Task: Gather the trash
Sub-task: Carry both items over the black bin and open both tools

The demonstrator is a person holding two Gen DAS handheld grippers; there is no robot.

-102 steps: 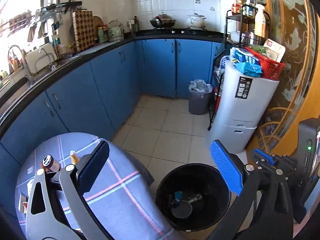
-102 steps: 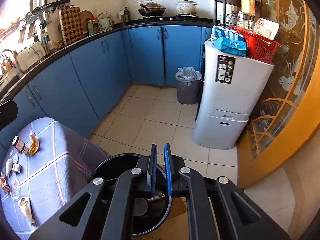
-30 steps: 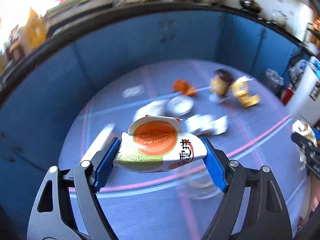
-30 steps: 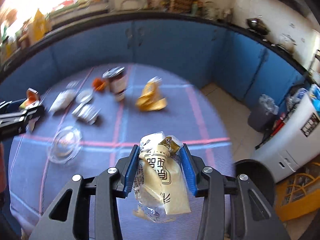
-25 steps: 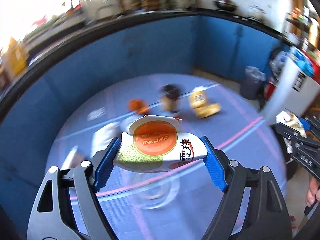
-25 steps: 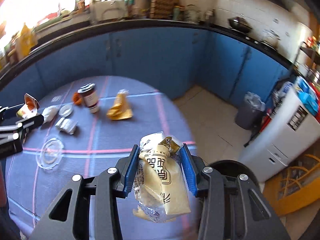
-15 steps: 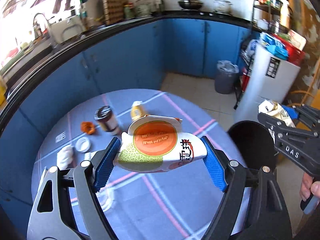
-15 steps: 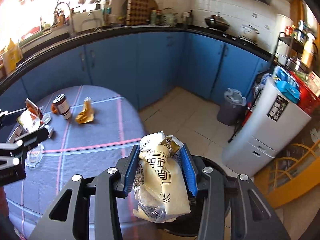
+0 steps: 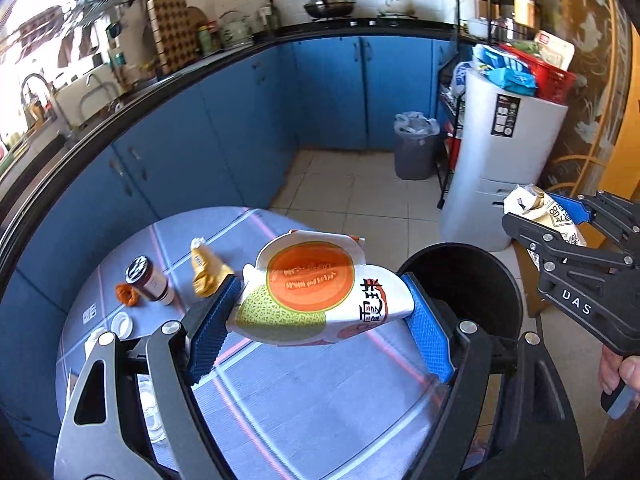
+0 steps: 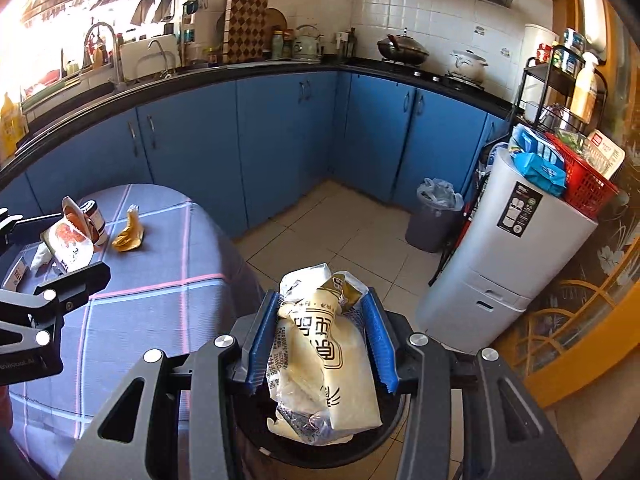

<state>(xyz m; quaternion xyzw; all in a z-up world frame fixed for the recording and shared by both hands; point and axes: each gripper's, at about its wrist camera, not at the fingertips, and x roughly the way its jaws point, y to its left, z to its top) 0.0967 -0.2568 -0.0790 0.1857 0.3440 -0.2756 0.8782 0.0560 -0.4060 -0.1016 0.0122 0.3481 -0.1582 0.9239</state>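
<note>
A kitchen with blue cabinets (image 10: 280,140) curves around a round table (image 9: 320,400) in a lilac checked cloth, a black bin (image 9: 468,288) beside it. The left gripper (image 9: 320,320) clamps a melon-printed wrapper (image 9: 316,292) over the table; the right gripper (image 10: 320,344), marked "DAS", grips a cream wrapper (image 10: 324,356) above the bin
</note>
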